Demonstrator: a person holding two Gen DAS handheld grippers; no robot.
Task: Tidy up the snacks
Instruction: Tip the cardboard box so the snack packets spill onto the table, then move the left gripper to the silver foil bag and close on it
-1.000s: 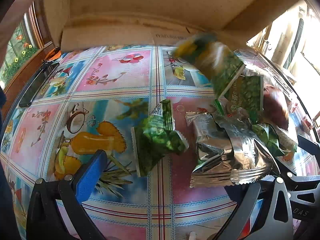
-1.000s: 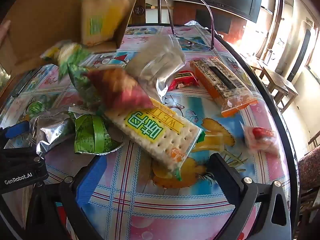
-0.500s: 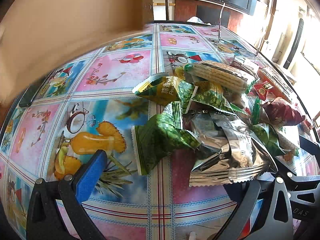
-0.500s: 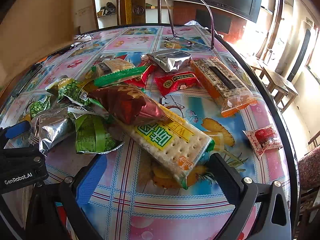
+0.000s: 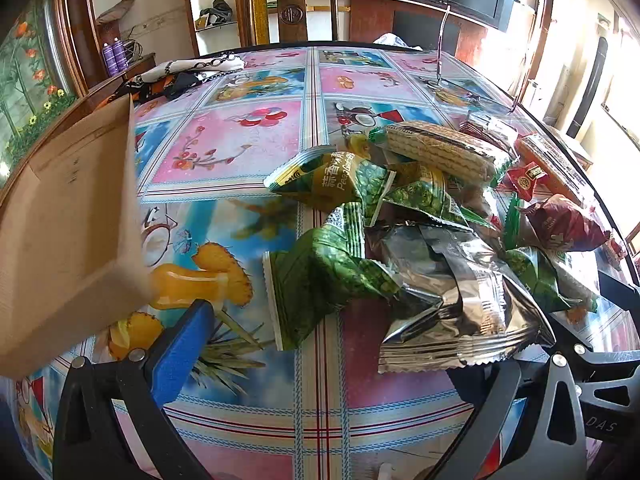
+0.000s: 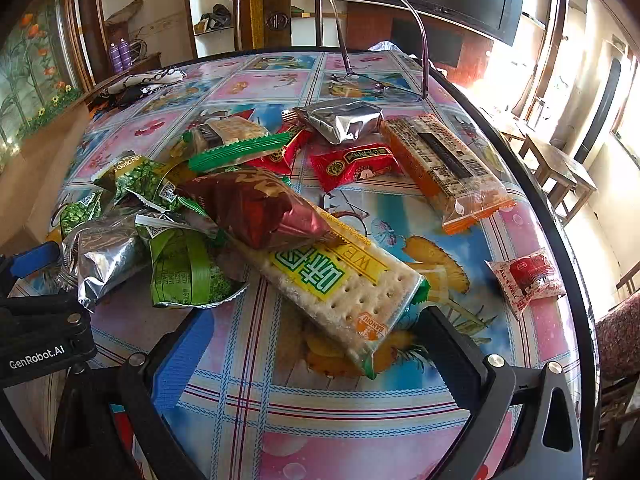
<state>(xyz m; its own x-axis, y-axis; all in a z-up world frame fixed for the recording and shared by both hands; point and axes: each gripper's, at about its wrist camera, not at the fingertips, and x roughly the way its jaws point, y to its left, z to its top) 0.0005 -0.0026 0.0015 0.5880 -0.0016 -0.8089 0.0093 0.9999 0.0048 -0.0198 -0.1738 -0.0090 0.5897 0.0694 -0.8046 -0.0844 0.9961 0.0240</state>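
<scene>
While the snacks lay heaped across the round table (image 6: 532, 208) with its fruit-print cloth, both claws stood spread wide and held nothing. At nine o'clock in the left wrist view sat the cardboard box (image 5: 68, 232), blurred, showing only its outer wall; whether anything was inside could not be told. The left gripper (image 5: 340, 352) had its fingers apart, the green pea packet (image 5: 320, 276) lying on the cloth between them toward twelve o'clock, and the silver foil bag (image 5: 452, 300) touching it at three o'clock. A wafer pack (image 5: 440, 152) rode on top of the pile farther back. Over on the right, the right gripper (image 6: 304, 344) gaped just as wide, the near end of the long cracker pack (image 6: 332, 280) sitting between its fingers. A dark red pouch (image 6: 252, 208) lay on that pack's far end. An orange-trimmed biscuit pack (image 6: 444, 168) lay apart at one o'clock, and a small red-and-white sachet (image 6: 528, 276) alone at three o'clock.
</scene>
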